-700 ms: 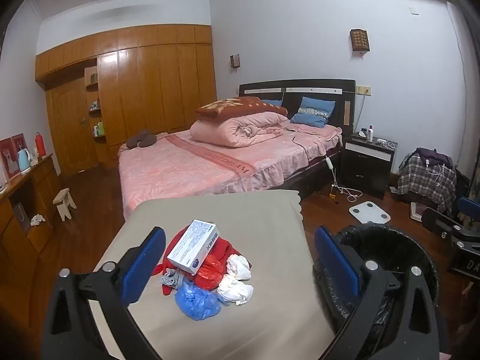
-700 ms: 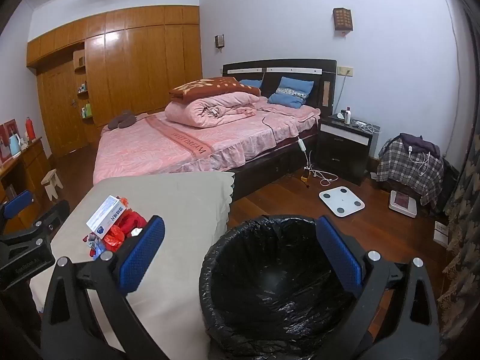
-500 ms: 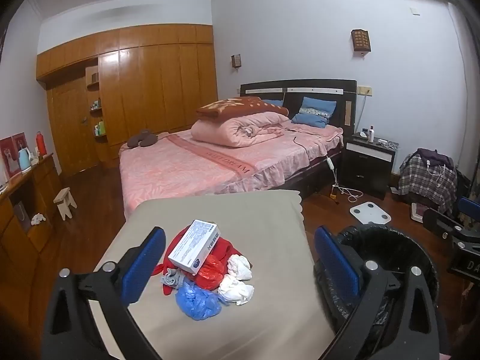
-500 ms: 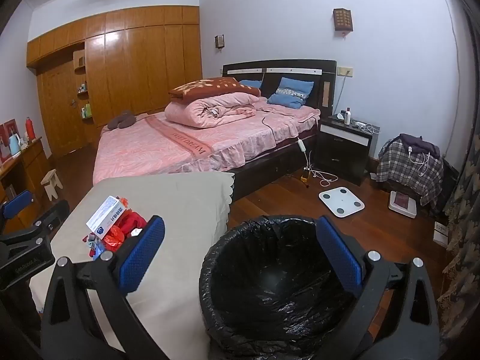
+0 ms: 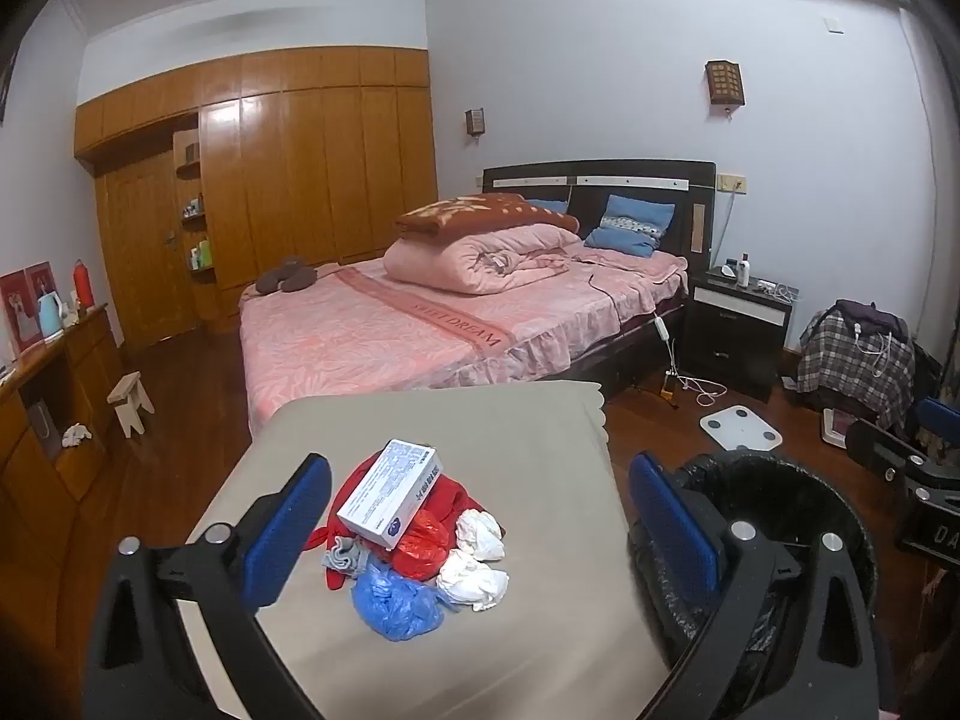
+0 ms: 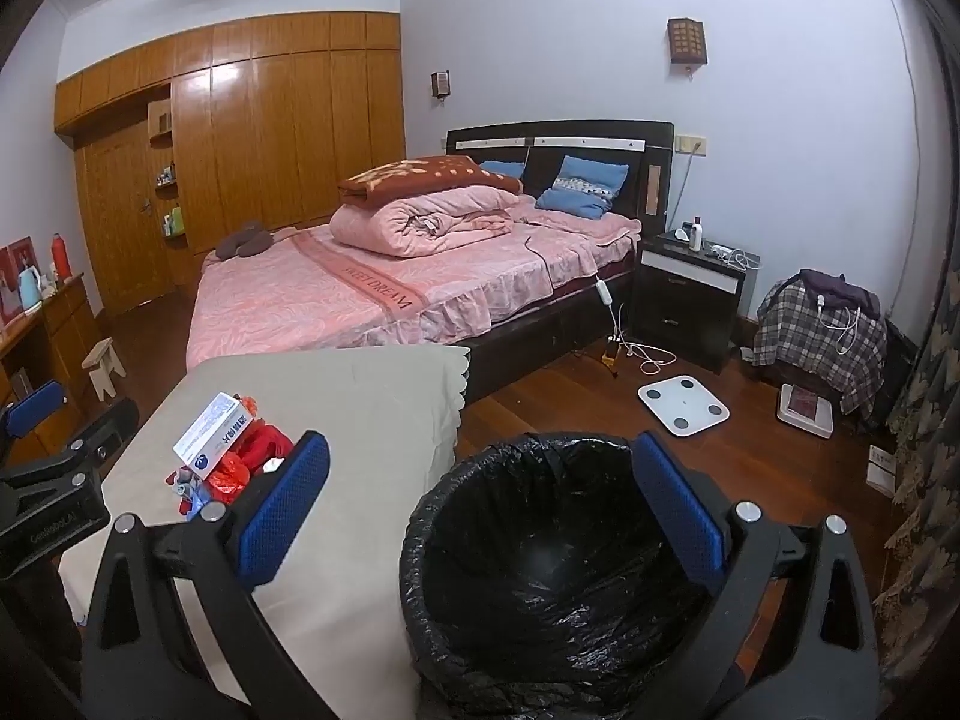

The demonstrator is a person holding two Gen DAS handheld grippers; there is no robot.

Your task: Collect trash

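R gripper (image 6: 480, 501) was wide open, nothing btwn pads, over the bin (image 6: 480, 588), black-lined & empty. Table (image 6: 336, 408) w/ beige cloth sat just left of bin. Trash pile (image 6: 231, 456) lay near table's left edge: white box (image 6: 213, 433) on top of red bags (image 6: 264, 444). L gripper (image 6: 42, 432) showed at far left, beside the table. Bed (image 6: 384, 288) stood behind.

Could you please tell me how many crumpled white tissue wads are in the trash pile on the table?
2. One white tissue wad lies at the pile's right edge beside the red plastic bag; the other sits just nearer the camera, next to the blue bag. More may be hidden underneath.
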